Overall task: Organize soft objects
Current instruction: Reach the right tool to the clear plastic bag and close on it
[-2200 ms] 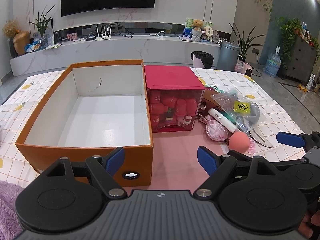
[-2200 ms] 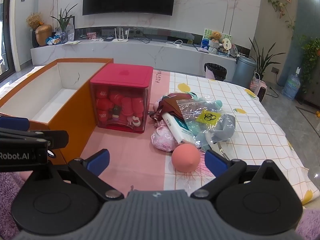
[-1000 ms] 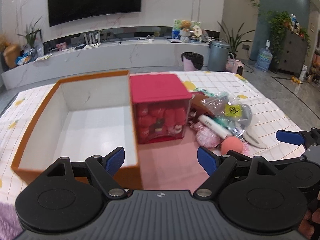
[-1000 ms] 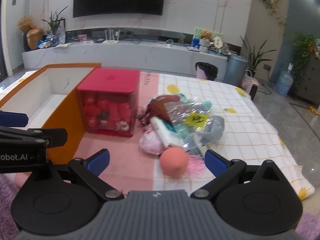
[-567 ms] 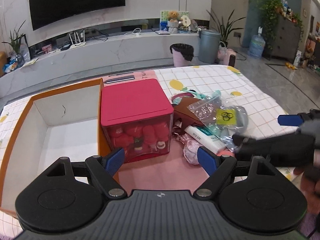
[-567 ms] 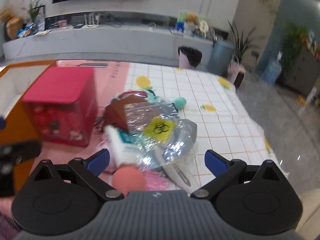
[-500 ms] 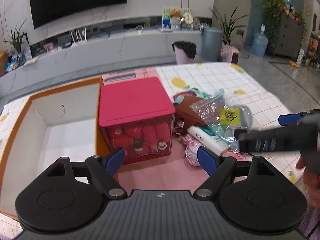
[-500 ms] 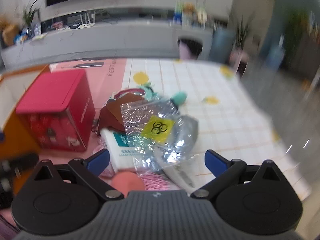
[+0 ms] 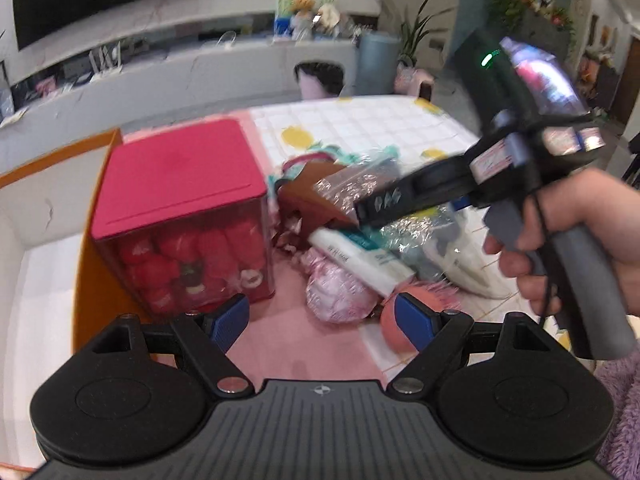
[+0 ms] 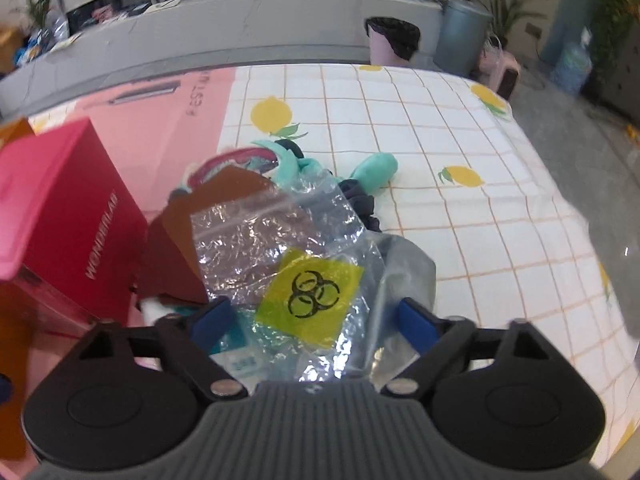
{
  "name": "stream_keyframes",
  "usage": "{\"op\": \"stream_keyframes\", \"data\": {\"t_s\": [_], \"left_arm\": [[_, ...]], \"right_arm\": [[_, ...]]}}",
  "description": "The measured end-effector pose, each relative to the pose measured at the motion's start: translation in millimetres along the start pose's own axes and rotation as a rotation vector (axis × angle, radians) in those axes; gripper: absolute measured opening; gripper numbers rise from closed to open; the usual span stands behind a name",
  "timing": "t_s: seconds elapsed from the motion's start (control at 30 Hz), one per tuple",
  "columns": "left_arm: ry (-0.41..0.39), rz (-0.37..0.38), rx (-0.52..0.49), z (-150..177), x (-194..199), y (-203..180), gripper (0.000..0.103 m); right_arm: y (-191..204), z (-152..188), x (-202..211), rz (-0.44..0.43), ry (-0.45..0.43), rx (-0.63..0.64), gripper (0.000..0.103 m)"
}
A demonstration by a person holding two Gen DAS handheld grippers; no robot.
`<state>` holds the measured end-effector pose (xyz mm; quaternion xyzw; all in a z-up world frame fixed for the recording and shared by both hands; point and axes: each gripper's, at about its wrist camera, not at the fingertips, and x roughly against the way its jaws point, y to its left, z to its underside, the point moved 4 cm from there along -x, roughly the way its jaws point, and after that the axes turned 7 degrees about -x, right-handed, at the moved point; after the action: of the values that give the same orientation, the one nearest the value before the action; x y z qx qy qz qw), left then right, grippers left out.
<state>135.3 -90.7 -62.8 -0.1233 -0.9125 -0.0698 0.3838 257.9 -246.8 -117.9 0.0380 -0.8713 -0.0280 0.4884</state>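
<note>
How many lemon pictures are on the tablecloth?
4 show in the right wrist view: one lemon behind the pile, one right of the teal toy, one far right, one at the far edge. More may be hidden.

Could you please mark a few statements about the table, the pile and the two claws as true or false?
1. The red-lidded box has its lid on. True.
2. The yellow label on the plastic bag carries a biohazard symbol. True.
3. The left claw holds the pink ball. False: nothing sits between its open fingers, and the ball lies on the table behind one fingertip.
4. The right claw is over the orange box. False: it is above the bag, jaws closing with the label between them.
5. The teal plush is inside the orange box. False: it lies on the tablecloth.
</note>
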Motion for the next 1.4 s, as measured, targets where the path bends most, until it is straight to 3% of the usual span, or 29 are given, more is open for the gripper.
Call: {"op": "stream_keyframes", "data": {"t_s": [0.17, 0.23, 0.33, 0.5, 0.7, 0.87, 1.03, 1.17, 1.23, 1.3, 1.4], "left_arm": [[-0.062, 0.043, 0.025, 8.8, 4.2, 1.4, 0.097], [-0.069, 0.057, 0.053, 14.1, 3.2, 4.3, 0.097], [-0.047, 0.087, 0.087, 20.5, -1.1, 6.9, 0.097], [-0.009, 0.091, 0.095, 26.7, -6.8, 3.6, 0.097], [-0.054, 0.111, 0.041, 35.3, -6.5, -9.8, 0.097], [-0.052, 0.121, 0.052, 34.5, -13.7, -20.5, 0.097], [-0.084, 0.107, 0.022, 19.8, -19.1, -34.6, 0.097], [-0.059, 0.022, -0.012, 14.6, -32.9, -44.8, 0.097], [-0.076, 0.046, -0.02, 10.9, -32.2, -52.3, 0.097], [-0.11, 0.07, -0.062, 4.3, -30.4, -64.0, 0.097], [-0.176, 0.074, -0.202, -6.7, -34.4, -86.1, 0.097]], "right_arm": [[-11.0, 6.3, 0.1, 0.003, -0.017, 0.054, 0.039], [-17.4, 6.9, 9.1, -0.017, -0.038, 0.057, 0.018], [-27.1, 7.2, 21.3, -0.047, -0.068, 0.039, 0.004], [-34.8, 9.6, 36.3, -0.089, -0.104, 0.04, 0.003], [-47.8, 11.0, 58.6, -0.106, -0.152, 0.021, 0.004], [-69.5, 12.6, 60.0, 0.087, -0.188, 0.041, 0.005], [-92.8, 15.7, 29.4, 0.082, -0.056, -0.037, 0.005], [-98.1, 16.0, 13.5, 0.239, -0.039, 0.042, 0.005], [-106.3, 16.6, 7.0, 0.305, -0.022, 0.049, 0.005], [-116.7, 17.4, 3.1, 0.34, -0.009, 0.038, 0.005], [-124.6, 17.3, 1.9, 0.378, -0.005, 0.048, 0.005]]}}
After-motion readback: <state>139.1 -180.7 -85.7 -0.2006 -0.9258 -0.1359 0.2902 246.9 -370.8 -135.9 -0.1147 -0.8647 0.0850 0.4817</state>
